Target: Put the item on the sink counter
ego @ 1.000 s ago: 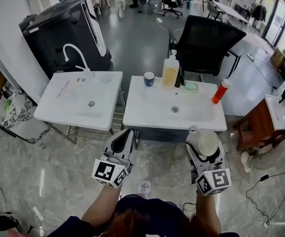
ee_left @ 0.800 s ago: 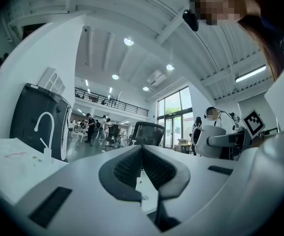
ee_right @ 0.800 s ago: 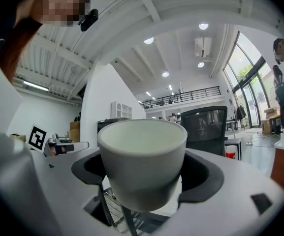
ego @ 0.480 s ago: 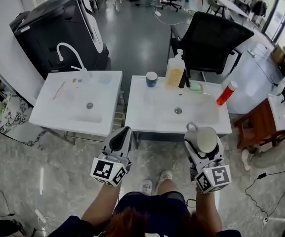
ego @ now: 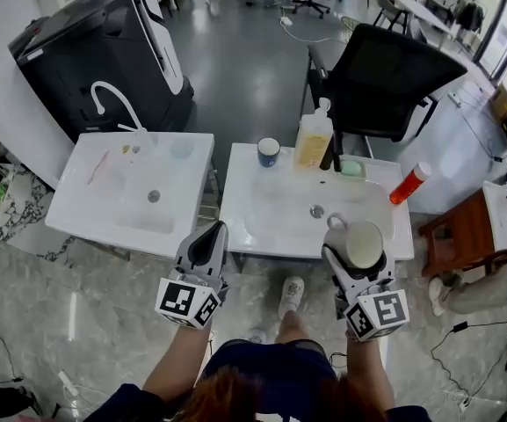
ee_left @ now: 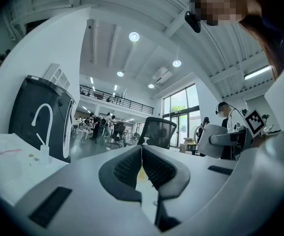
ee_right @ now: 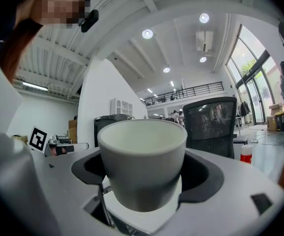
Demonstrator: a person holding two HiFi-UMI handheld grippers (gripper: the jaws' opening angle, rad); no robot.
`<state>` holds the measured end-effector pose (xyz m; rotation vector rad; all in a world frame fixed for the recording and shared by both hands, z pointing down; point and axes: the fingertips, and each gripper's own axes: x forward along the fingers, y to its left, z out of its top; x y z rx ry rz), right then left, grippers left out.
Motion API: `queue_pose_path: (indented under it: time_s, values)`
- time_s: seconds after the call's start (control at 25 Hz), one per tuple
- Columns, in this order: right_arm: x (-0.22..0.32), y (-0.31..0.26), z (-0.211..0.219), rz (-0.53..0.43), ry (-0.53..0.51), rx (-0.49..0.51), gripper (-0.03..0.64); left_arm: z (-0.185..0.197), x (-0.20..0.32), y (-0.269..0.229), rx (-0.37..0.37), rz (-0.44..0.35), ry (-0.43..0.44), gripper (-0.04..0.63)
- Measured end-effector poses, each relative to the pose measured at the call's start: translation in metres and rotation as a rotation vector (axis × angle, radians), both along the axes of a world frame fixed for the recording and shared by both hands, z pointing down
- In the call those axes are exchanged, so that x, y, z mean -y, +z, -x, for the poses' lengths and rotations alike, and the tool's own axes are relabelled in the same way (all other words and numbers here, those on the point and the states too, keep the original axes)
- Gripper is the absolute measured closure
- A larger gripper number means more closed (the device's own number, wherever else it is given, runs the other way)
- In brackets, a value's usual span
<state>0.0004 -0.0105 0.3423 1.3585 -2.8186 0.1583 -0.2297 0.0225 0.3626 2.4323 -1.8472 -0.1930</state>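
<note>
At the sink counter's [ego: 271, 222] edge, a cup [ee_right: 142, 161] held upright.
Right gripper [ego: 358, 258] clamps it level, likely for setting down; left gripper [ego: 207, 240], closed on nothing, hangs aside.

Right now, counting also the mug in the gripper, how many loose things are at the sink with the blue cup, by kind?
Cups: 2 (blue cup, white mug in the right gripper)
Bottles: 2 (pump bottle, red bottle)
Other: 1 (green sponge or soap)
Total: 5
</note>
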Motion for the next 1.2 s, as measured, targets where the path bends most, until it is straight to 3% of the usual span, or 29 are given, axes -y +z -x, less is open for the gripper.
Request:
queue_pose_path:
  time_s: [0.72,1.2]
  values:
    - [0.245,0.007,-0.032,0.024,-0.124,-0.039,0.170,-0.051,0.223,0.004,-0.005,0.023,-0.080,0.574]
    - [0.289,0.031,-0.007,0.087,-0.113,-0.048,0.170,-0.053,0.294,0.021,0.003,0.070,0.005,0.574]
